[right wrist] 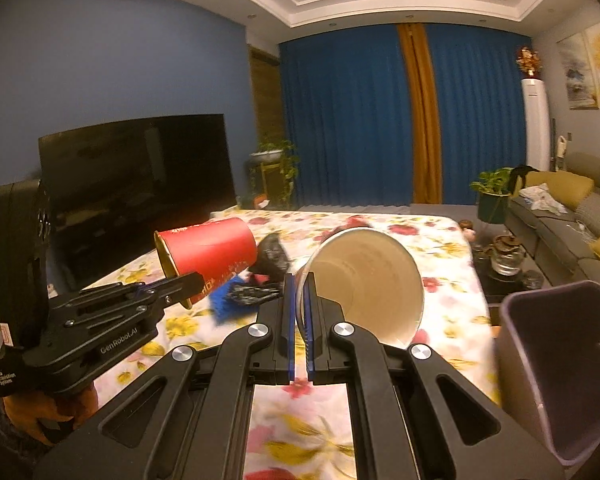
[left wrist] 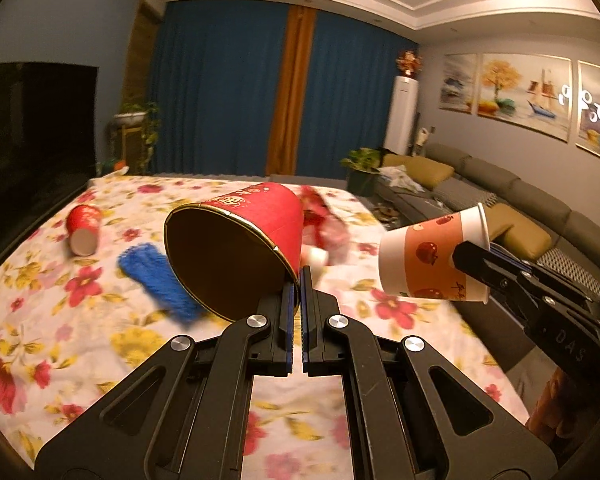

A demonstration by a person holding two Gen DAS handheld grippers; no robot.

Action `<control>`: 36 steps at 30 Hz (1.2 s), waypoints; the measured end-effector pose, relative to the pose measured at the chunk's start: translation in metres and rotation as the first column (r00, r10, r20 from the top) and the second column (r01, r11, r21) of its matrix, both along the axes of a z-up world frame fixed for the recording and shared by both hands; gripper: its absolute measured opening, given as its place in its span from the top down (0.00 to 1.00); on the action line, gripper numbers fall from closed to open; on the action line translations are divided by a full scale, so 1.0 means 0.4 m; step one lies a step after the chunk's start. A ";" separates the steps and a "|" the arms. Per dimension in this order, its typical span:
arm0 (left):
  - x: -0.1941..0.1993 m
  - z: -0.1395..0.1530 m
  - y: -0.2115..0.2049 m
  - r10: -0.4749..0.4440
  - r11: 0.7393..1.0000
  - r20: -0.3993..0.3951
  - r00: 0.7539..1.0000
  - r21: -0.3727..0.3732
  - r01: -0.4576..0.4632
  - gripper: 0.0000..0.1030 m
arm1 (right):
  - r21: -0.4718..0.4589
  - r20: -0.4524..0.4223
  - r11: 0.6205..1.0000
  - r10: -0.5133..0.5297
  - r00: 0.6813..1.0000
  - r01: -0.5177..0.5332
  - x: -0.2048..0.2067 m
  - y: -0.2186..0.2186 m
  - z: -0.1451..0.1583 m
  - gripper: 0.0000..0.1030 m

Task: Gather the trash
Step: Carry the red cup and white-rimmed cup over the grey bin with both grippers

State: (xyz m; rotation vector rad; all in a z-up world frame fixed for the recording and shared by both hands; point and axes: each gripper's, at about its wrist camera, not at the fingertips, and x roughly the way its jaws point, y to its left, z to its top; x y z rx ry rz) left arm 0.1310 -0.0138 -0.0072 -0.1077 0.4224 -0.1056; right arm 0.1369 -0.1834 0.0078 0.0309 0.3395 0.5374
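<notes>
My left gripper [left wrist: 299, 280] is shut on the rim of a red paper cup [left wrist: 240, 248] and holds it on its side above the floral table; it also shows in the right wrist view [right wrist: 208, 256]. My right gripper [right wrist: 299, 284] is shut on the rim of a white paper cup with an apple print [right wrist: 364, 280], also held above the table; in the left wrist view this cup [left wrist: 432, 256] hangs at the right. A second red cup [left wrist: 83, 229] lies on its side at the far left of the table. A purple bin [right wrist: 560, 364] stands at the table's right edge.
A blue fuzzy cloth [left wrist: 156, 280] lies on the floral tablecloth [left wrist: 60, 320], with red wrappers [left wrist: 324, 220] and a dark crumpled item [right wrist: 272, 258] behind the cups. A TV [right wrist: 140, 184] stands left, a sofa [left wrist: 500, 208] right, blue curtains behind.
</notes>
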 end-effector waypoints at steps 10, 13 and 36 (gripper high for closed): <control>0.032 0.015 -0.200 -0.169 0.985 0.029 0.985 0.034 0.168 0.98 | -0.004 0.024 0.984 -0.180 0.983 0.180 -0.021 -0.178 0.016 0.95; 0.044 0.018 -0.264 -0.221 0.975 0.035 0.975 0.041 0.219 0.98 | -0.005 0.035 0.971 -0.239 0.970 0.240 -0.019 -0.236 0.020 0.95; 0.144 -0.043 -0.609 -0.476 0.877 -0.014 0.879 0.072 0.476 0.98 | 0.021 0.010 0.868 -0.497 0.868 0.496 -0.011 -0.501 -0.042 0.95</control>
